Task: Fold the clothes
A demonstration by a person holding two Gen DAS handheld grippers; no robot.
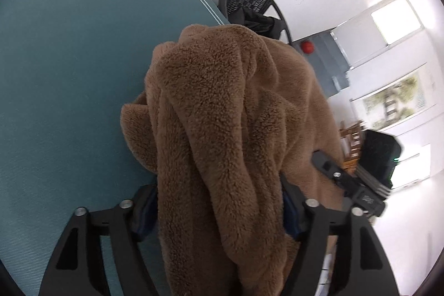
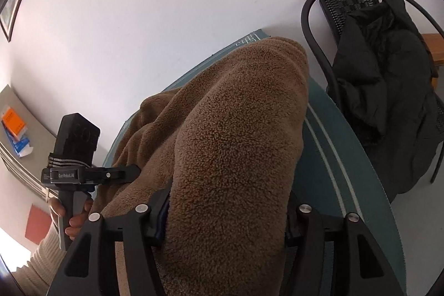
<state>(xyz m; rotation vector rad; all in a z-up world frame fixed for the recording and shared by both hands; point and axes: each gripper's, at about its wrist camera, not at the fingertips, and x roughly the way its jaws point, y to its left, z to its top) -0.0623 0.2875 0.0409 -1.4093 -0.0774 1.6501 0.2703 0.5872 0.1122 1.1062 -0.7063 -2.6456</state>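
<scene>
A brown fleece garment (image 1: 222, 115) hangs bunched between the fingers of my left gripper (image 1: 219, 215), which is shut on it above the teal table mat (image 1: 69, 74). In the right wrist view the same brown fleece (image 2: 230, 143) fills the middle, and my right gripper (image 2: 224, 221) is shut on a thick fold of it. The left gripper's body (image 2: 80, 174) shows at the left of the right wrist view, held by a hand. The right gripper's body (image 1: 358, 185) shows at the right of the left wrist view. The fingertips are hidden by cloth.
A black mesh chair (image 2: 347, 2) with a black jacket (image 2: 388, 74) draped on it stands beside the table's far corner; it also shows in the left wrist view (image 1: 249, 2). White wall behind. A grey cabinet (image 1: 324, 60) and windows are at the right.
</scene>
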